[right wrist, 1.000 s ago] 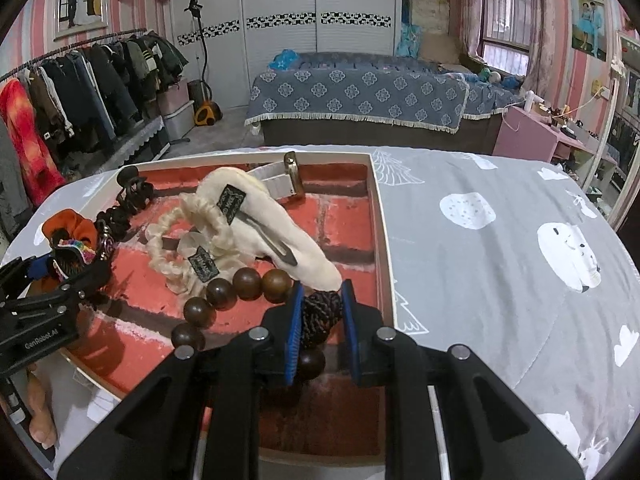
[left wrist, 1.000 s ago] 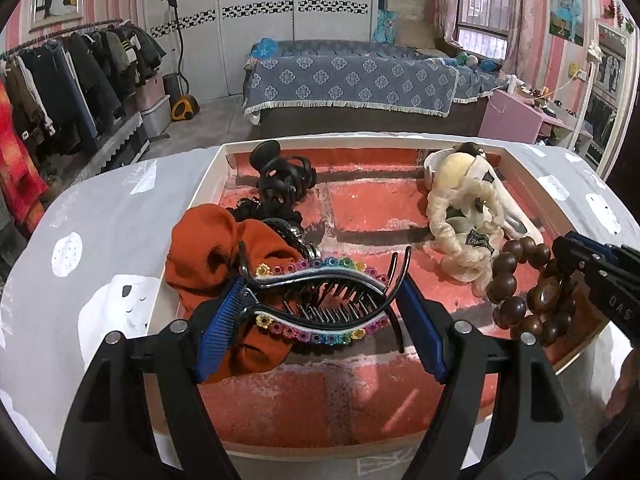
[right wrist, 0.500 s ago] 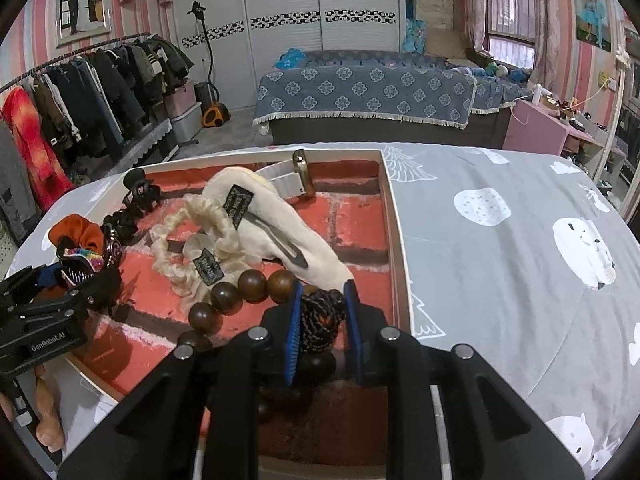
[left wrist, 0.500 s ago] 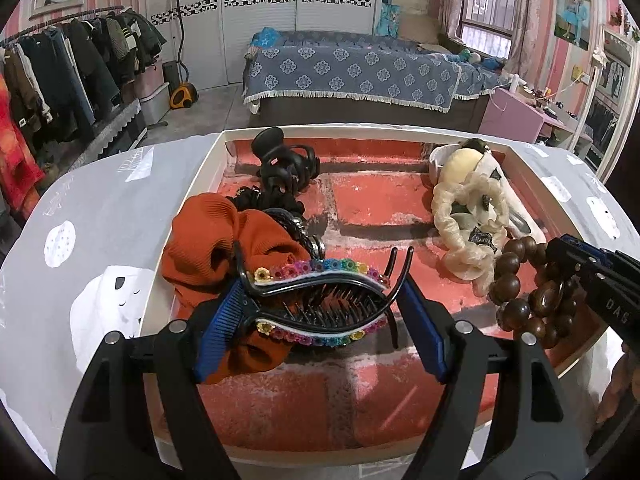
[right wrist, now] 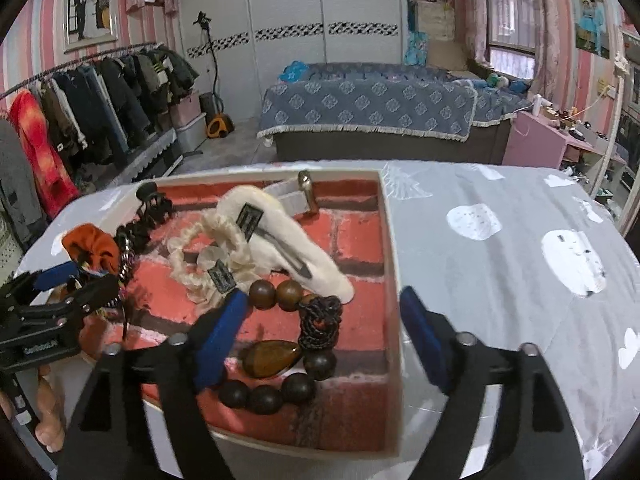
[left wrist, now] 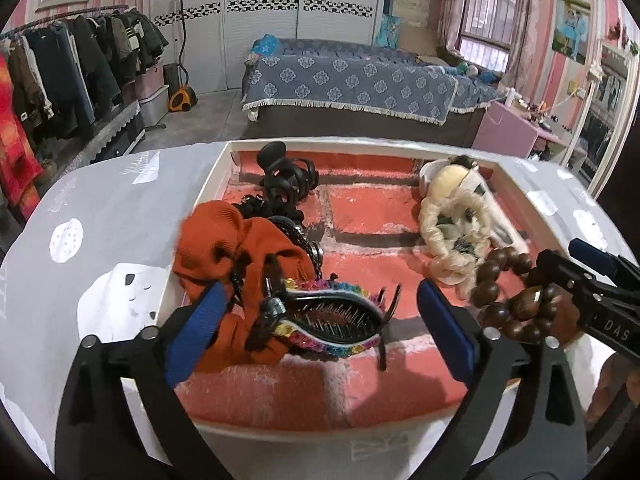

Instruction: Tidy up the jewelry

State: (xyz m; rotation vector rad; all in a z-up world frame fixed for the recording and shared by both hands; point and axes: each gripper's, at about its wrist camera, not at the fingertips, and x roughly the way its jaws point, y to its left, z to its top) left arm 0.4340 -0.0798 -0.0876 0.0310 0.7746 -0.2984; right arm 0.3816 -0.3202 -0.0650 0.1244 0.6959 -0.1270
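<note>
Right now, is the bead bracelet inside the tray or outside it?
Inside: the bead bracelet lies on the tray floor, between the open right gripper fingers.

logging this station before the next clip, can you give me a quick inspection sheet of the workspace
surface: grey tablecloth with white prints, a white-rimmed tray with a red brick-pattern liner on it
job's things: rainbow-studded hair claw, wooden bead bracelet with amber drop, cream scrunchie, cream snap clip, orange scrunchie, black claw clip, all in the tray
clutter: nothing seen on the cloth outside the tray
grippers: left tongs open, astride the hair claw; right tongs open over the bracelet
cables: nothing seen
surroundings: bed, clothes rack, wardrobe doors, pink side table
</note>
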